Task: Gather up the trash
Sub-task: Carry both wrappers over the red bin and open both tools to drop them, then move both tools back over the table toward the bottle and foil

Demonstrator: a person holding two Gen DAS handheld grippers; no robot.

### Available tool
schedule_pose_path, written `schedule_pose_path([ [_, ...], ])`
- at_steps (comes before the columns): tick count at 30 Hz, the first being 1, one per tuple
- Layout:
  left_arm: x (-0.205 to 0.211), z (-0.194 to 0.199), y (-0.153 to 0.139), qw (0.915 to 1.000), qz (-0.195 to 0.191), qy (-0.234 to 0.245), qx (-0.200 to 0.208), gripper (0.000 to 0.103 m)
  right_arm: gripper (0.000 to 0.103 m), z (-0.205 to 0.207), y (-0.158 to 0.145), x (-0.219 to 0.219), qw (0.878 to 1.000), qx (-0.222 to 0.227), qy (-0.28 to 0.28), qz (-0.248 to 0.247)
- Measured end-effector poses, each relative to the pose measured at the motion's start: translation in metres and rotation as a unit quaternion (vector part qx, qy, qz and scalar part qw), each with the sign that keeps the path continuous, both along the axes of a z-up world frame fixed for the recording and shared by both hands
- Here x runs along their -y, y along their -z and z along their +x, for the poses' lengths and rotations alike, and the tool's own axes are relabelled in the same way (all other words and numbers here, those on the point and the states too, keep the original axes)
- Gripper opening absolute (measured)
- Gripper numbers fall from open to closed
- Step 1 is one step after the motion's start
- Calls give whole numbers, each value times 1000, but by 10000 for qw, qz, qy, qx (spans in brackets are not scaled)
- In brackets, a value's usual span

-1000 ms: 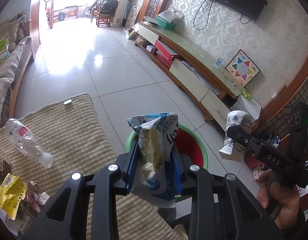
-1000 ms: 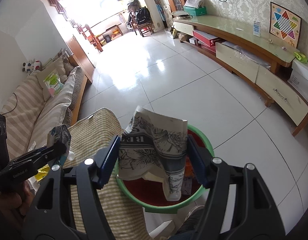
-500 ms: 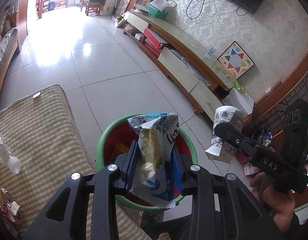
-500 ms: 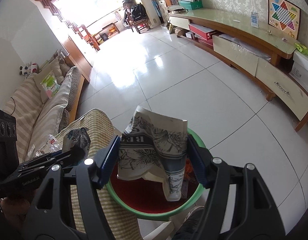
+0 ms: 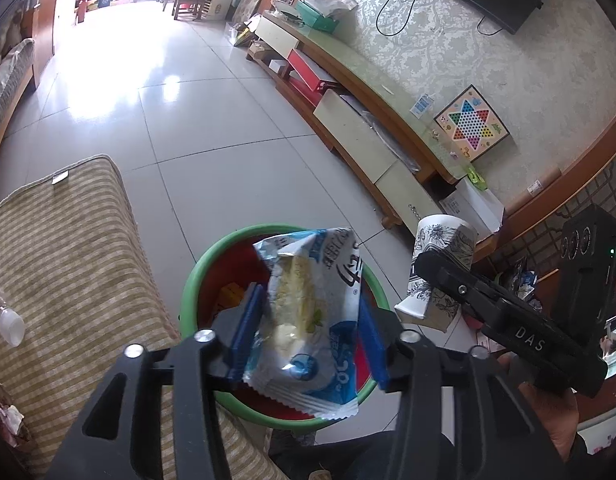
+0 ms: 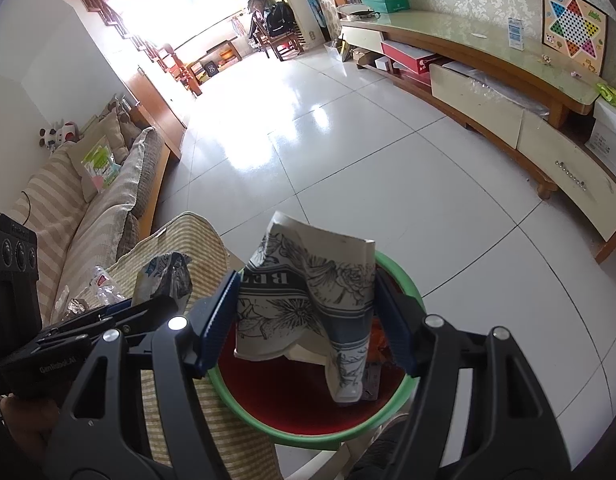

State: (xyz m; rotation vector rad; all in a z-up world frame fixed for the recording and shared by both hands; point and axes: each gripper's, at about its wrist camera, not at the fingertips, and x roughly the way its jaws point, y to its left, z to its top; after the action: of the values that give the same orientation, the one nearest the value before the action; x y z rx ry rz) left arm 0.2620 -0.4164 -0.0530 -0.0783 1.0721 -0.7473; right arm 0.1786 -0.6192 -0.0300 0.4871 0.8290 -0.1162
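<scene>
My left gripper [image 5: 308,332] is shut on a blue and white snack wrapper [image 5: 311,320] and holds it above the green-rimmed red trash bin [image 5: 196,276]. My right gripper [image 6: 306,320] is shut on a crushed paper cup with a flower print [image 6: 308,304] and holds it over the same bin [image 6: 399,280]. The right gripper with the cup [image 5: 439,276] shows at the right of the left wrist view. The left gripper with the wrapper [image 6: 164,276] shows at the left of the right wrist view.
A striped cushion [image 5: 60,264] lies left of the bin, with a clear plastic bottle [image 5: 4,312] and wrappers at its left edge. A long TV cabinet [image 5: 367,120] runs along the right wall. A sofa [image 6: 88,200] stands at the left. Tiled floor [image 6: 367,160] lies beyond.
My left gripper has moved right with the wrapper, from over the cushion edge to above the bin. My right gripper still holds the cup over the bin.
</scene>
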Motion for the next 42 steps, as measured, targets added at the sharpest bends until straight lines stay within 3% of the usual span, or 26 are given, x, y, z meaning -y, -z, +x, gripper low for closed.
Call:
schedule_pose_path([
  [2,-1,0,-2,10000,-43,-45,75,77,65,1,0,0,10000,-2,-1,2],
  [6,-7,4,-3,9998,-183,-123,-6,88,65,1,1,0,10000,-2,-1,2],
  [12,-19,6,-3,9991,-299,-289,-23,88,68,6,3,-2,10000,-22,-75,-22],
  [14,-22,5,-6,9989,-305,-345,11,88,94,8,3,-6,9999,-39,-129,-88],
  [15,-24,4,-6,9988,-307,-372,20,88,98,9,1,-9,9998,-17,-138,-172],
  [25,-59,4,-14,9972,-359,-655,70,89,99,12,-5,-33,9991,-50,-288,-312],
  [27,-68,1,-17,9969,-343,-702,124,94,99,12,-7,-39,9990,-65,-295,-332],
  [31,-88,-2,-28,9954,-343,-867,223,95,99,13,-10,-54,9988,-199,-282,-340],
  [42,-169,-27,-53,9902,-395,-1288,365,95,99,12,-34,-116,9969,-42,-640,-457],
])
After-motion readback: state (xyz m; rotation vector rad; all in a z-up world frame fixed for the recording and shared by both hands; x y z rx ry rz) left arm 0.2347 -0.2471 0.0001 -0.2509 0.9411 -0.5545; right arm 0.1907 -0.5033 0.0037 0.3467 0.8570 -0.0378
